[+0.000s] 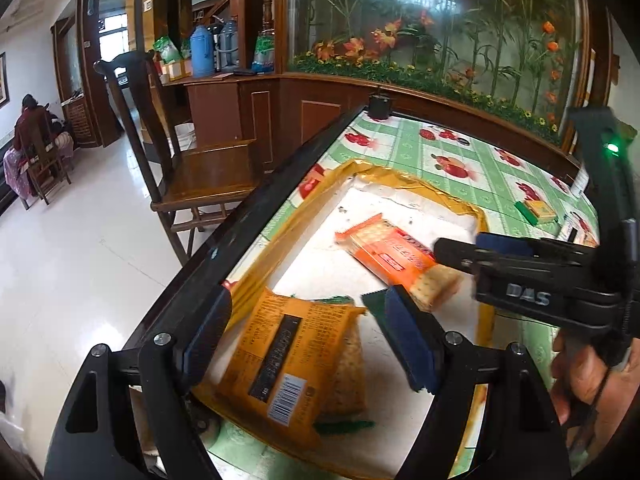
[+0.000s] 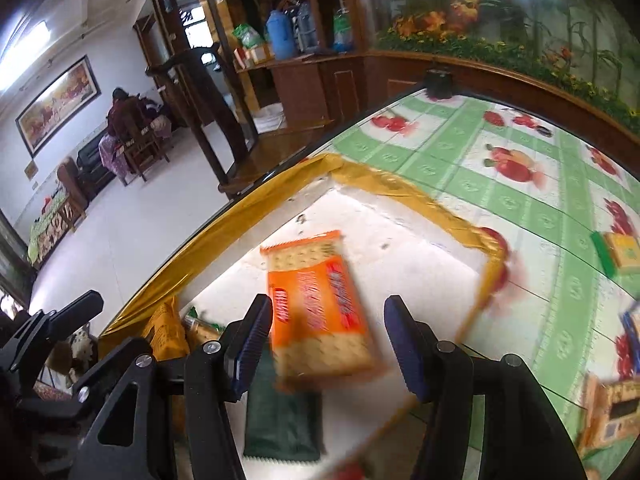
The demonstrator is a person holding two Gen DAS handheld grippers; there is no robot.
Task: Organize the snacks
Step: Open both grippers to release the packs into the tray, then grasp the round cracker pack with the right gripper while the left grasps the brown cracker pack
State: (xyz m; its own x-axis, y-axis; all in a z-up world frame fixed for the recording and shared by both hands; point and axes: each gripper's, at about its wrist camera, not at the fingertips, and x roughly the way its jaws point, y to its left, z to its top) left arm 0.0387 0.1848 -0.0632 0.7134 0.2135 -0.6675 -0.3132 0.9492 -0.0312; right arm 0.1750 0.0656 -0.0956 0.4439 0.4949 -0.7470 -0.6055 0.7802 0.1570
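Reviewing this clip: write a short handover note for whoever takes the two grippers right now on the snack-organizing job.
Left gripper: open, empty, above the yellow-orange snack pack in the gold-rimmed tray.
Right gripper: open, empty; the orange cracker pack lies blurred between its fingers, not gripped.
Also in the tray: a dark green pack, near the right gripper.
Done: at least three packs in the tray.
Left: a small green-and-yellow pack and more packs at the frame's right edge remain on the tablecloth outside the tray.
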